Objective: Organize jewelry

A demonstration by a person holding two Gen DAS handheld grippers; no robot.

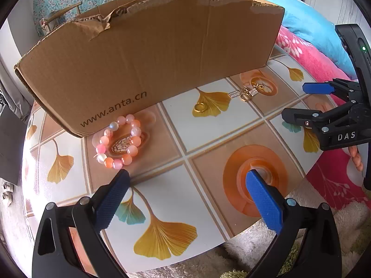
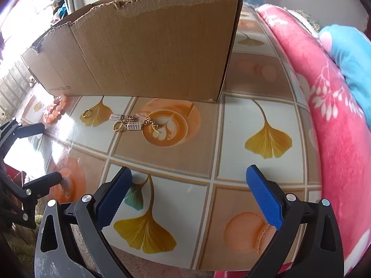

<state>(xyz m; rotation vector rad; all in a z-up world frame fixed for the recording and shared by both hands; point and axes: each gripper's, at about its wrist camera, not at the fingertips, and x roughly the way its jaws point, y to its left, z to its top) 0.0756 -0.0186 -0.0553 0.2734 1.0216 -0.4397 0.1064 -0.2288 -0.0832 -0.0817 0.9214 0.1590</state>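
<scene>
Overhead, both grippers' jaws gape empty (left gripper (image 1: 187, 184), right gripper (image 2: 189, 178)); bead bracelet (image 1: 119, 142) touches box (image 1: 148, 62).

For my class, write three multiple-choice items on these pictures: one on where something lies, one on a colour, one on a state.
1. Where is the bead bracelet?
A. inside the box
B. on the table against the cardboard box
C. between a tool's pads

2. What colour are the pads of the right tool?
A. blue
B. red
C. green

3. How does the left tool stand?
A. shut on a ring
B. shut, empty
C. open, empty

Answers: 1 B, the beads lie at the box's foot; 2 A, both pads show blue; 3 C, only table shows between its pads.
</scene>
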